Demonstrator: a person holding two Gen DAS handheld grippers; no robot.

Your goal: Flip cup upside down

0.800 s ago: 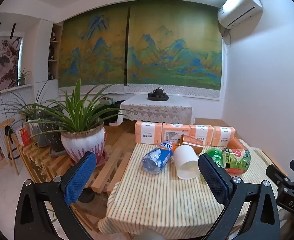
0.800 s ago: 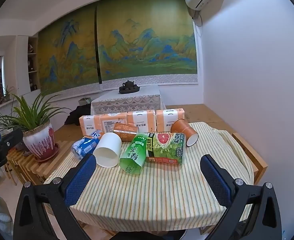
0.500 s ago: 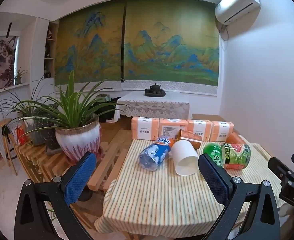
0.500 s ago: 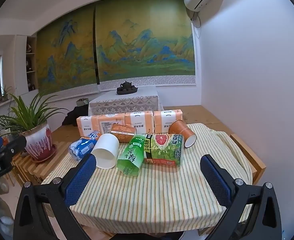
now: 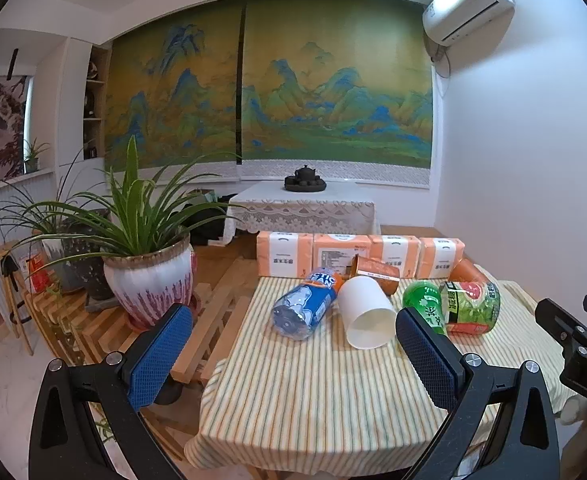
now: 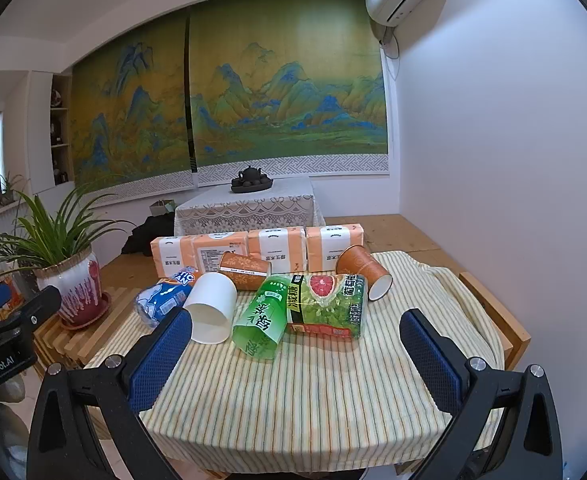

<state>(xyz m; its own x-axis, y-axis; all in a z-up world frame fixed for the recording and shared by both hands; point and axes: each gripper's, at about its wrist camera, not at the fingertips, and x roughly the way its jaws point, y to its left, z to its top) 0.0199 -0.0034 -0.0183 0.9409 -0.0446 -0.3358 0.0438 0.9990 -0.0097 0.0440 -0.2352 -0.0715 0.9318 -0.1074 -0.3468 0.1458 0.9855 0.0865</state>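
A white paper cup point(image 5: 367, 312) point(image 6: 211, 308) lies on its side on the striped tablecloth, mouth toward me. Two orange paper cups also lie on their sides: one point(image 5: 375, 272) point(image 6: 244, 269) behind the white cup, one point(image 6: 363, 266) at the right, partly hidden in the left wrist view. My left gripper point(image 5: 293, 354) hangs open above the table's near left corner, well short of the cups. My right gripper point(image 6: 295, 354) is open too, over the near half of the table, nothing between its fingers.
A blue bottle point(image 5: 305, 306), a green bottle point(image 6: 263, 320) and a green grapefruit-label bottle point(image 6: 325, 306) lie beside the cups. Orange tissue packs point(image 6: 253, 250) line the table's far edge. A potted plant point(image 5: 149, 276) stands on slatted wood left of the table. A white wall runs along the right.
Both grippers have drifted slightly; the table and its objects sit a little differently in each view. Nothing on the table has moved and both grippers stay open.
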